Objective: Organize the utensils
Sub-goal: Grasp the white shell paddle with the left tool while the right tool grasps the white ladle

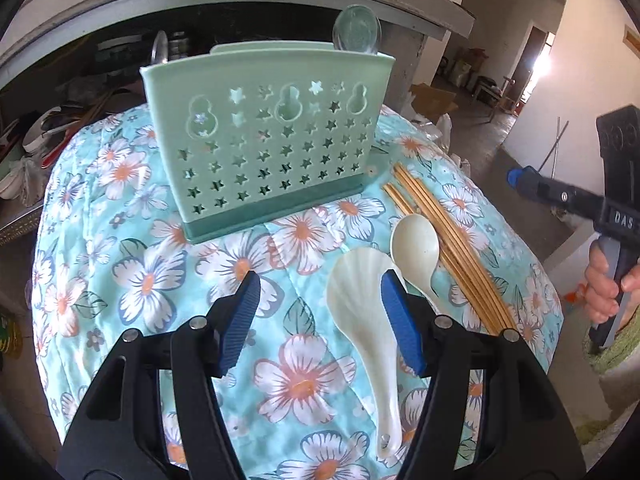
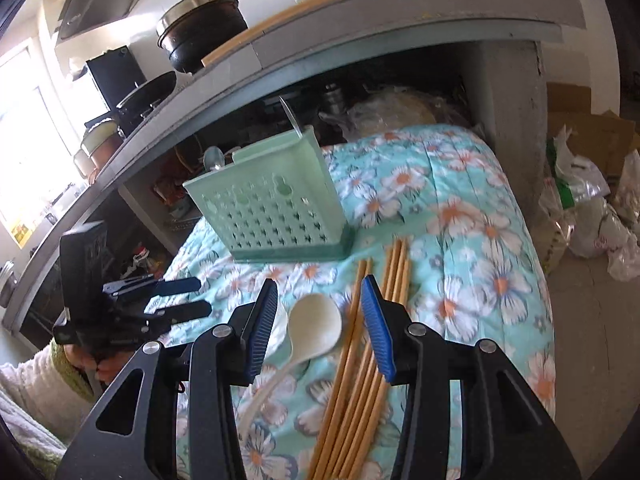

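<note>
A floral cloth [image 1: 132, 280] covers the table, which stands in front of a grey counter [image 2: 360, 28] with clutter stored underneath. Near the far edge of the cloth stands a pale green caddy [image 1: 264, 136], upright on its darker base, its front pierced with star-shaped holes. A clear spoon [image 1: 357, 28] and a metal one [image 1: 159, 46] stick up out of it.

The left hand-held gripper [image 1: 320, 320] tilts steeply down over the cloth in front of the caddy. Its jaws stand well apart with nothing clamped; the right pad sits over the edge of the shell spoon [image 1: 368, 320], which lies with its handle toward the camera.

The right hand-held gripper [image 2: 320, 324] points down at a shallower angle, its jaws part open and empty. Below the gap lie a white spoon [image 2: 316, 324] and the bundle of chopsticks [image 2: 360, 360]. In the left view a hand [image 1: 604, 284] grips its handle at the right edge.

The chopsticks lie just right of the caddy's base, the white spoon beside them, the shell spoon touching it.
</note>
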